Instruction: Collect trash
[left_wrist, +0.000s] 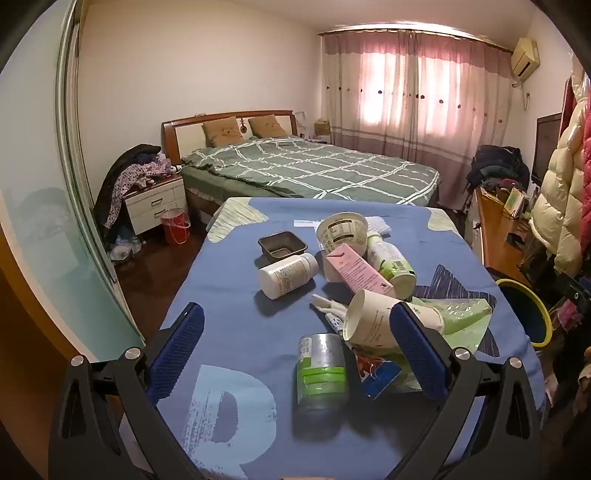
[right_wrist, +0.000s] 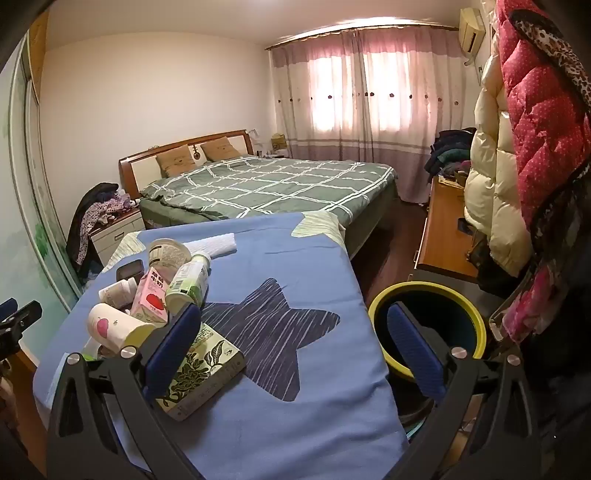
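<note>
Crumpled cups, bottles and cartons (left_wrist: 354, 269) are heaped near the blue-covered table's (left_wrist: 229, 325) right edge; left gripper (left_wrist: 295, 354) and right gripper (right_wrist: 295, 350) are held fully spread, empty.

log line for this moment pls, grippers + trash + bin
left gripper: open, empty, above jar | right gripper: open, empty | trash: piled on blue cloth | bin: beside table, nothing collected yet

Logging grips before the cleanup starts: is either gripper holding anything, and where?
Nothing is held. Left gripper and right gripper both stand open and empty.
</note>
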